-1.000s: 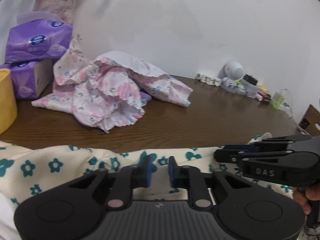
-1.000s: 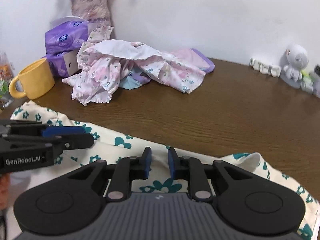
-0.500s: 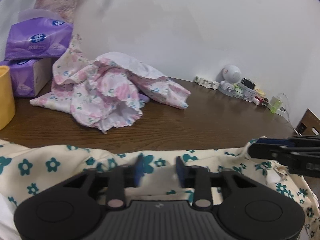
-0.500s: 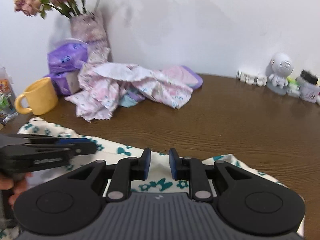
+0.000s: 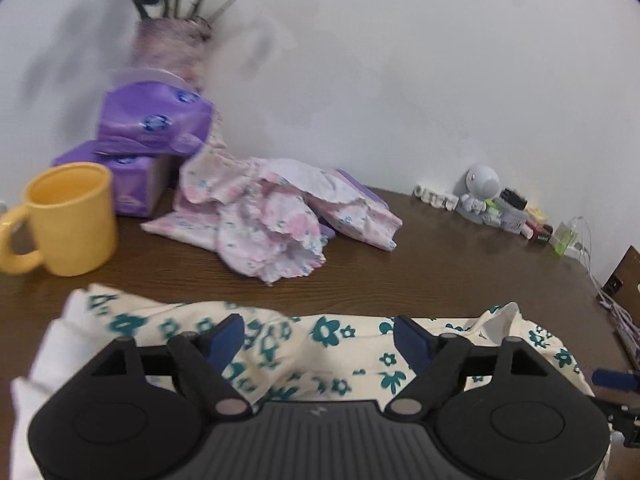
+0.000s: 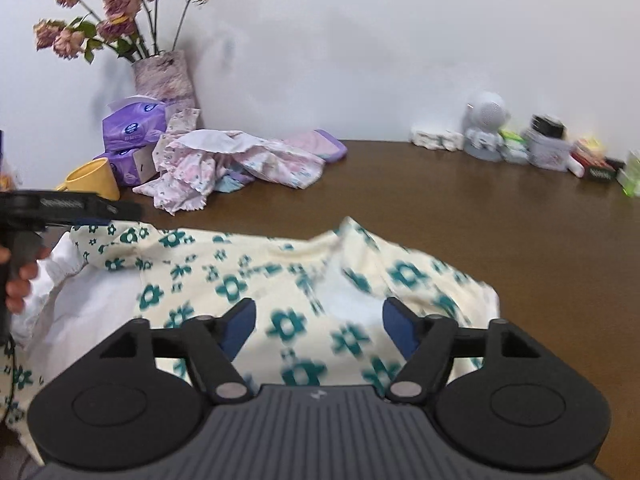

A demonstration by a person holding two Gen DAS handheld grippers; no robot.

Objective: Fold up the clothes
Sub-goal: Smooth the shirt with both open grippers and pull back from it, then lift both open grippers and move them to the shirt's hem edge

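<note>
**Both grippers opening above the cream floral garment**

The cream garment with teal flowers [image 6: 280,280] was seen spread on the near part of the brown wooden table [image 6: 500,208], and it serves as the landmark here. The left gripper [image 5: 319,338] was held over its near edge, jaws spread wide and opening; cloth showed below the gap, but the blue pads [image 5: 224,338] were not pressed on it. The right gripper [image 6: 316,330] was held above the garment's right half, its jaws likewise wide and opening, with fabric beneath and nothing clamped. In the right wrist view, the left gripper was seen at the garment's far left corner, held in a hand [image 6: 18,276].

Beyond the garment, a crumpled pink floral garment [image 5: 272,220] was piled against the wall. Left of that pile, a yellow mug [image 5: 68,220] and stacked purple tissue packs [image 5: 152,124] were seen below a vase of dried flowers [image 6: 164,72]. To the far right of the garment, a small white robot figure [image 6: 486,128] and jars were lined along the wall.
</note>
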